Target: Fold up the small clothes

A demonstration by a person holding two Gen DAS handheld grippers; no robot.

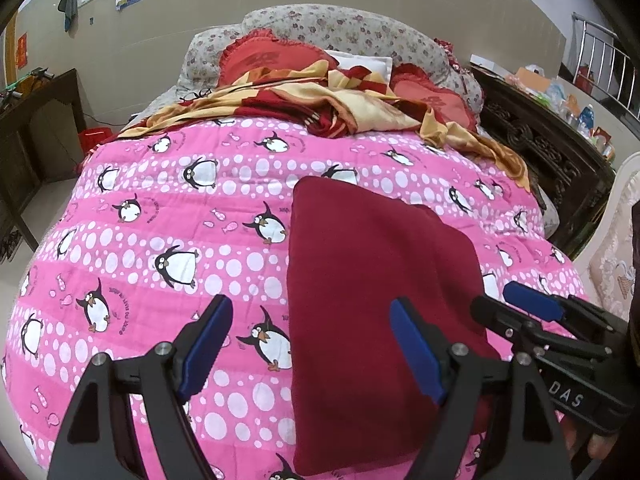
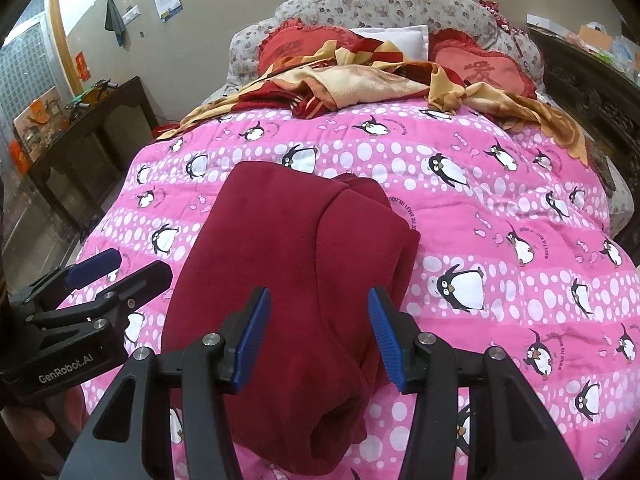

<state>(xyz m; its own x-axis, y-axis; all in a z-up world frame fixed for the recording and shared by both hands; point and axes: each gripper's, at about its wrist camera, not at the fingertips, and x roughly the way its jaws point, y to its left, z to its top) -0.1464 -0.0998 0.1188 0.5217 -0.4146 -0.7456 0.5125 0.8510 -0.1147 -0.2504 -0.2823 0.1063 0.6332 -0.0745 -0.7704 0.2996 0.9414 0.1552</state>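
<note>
The left tool [image 1: 312,344], black with blue ribbed pads, stood with its jaws wide apart and nothing between the pads; it hung above the left edge of the folded dark-red fleece garment [image 1: 380,312], its right finger over the cloth and its left finger over the bedcover. The right tool [image 2: 316,334], of the same make, was likewise parted and gripped nothing — both its pads hovered above the near part of the garment, apart from it. Each tool showed at the side of the other's view, with part of a hand [image 2: 24,424] behind the left one.

The garment lay as a thick, roughly rectangular bundle on the near half of the bed, its layered fold edges turned toward the right side. Beneath it spread the pink quilted bedcover printed with penguins and white dots [image 1: 160,240]. Farther off, a rumpled red-and-gold blanket [image 1: 320,100] lay across the head of the bed, before two red heart-shaped cushions [image 2: 480,68] and a floral padded headboard [image 1: 340,28].
</note>
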